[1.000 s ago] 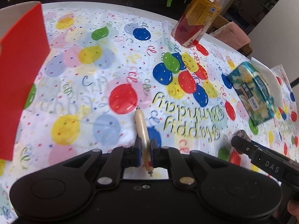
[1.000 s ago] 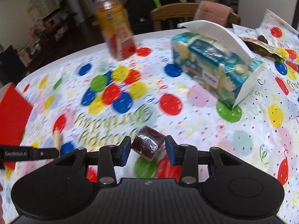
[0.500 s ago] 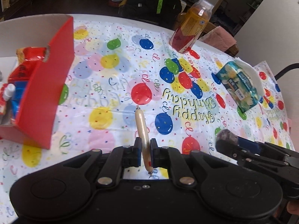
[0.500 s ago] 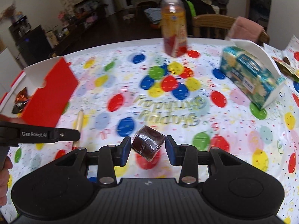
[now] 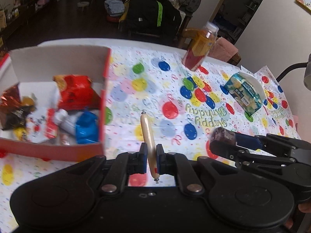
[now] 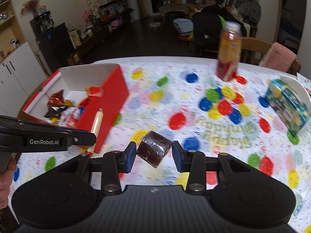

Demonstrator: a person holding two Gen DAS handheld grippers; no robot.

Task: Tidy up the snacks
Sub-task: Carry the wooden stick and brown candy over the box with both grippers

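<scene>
My left gripper (image 5: 151,156) is shut on a thin beige sausage stick (image 5: 147,131), held in the air above the balloon tablecloth. A red snack box (image 5: 104,89) with white inner walls sits just left of it, holding several wrapped snacks. My right gripper (image 6: 153,152) is shut on a dark brown wrapped cake (image 6: 154,148). In the right wrist view the left gripper (image 6: 91,136) with the sausage stick (image 6: 96,125) hangs beside the red snack box (image 6: 114,97). The right gripper (image 5: 223,141) with the cake (image 5: 222,135) shows at the right of the left wrist view.
An orange drink bottle (image 6: 229,52) stands at the far side of the table. A blue-green tissue pack (image 6: 287,104) lies at the right. Beyond the table are a wooden chair with a pink cloth (image 6: 278,58) and a dark bag (image 5: 153,15).
Both grippers have risen and swung left toward the red box, which now shows its contents. Each gripper still holds the same snack.
</scene>
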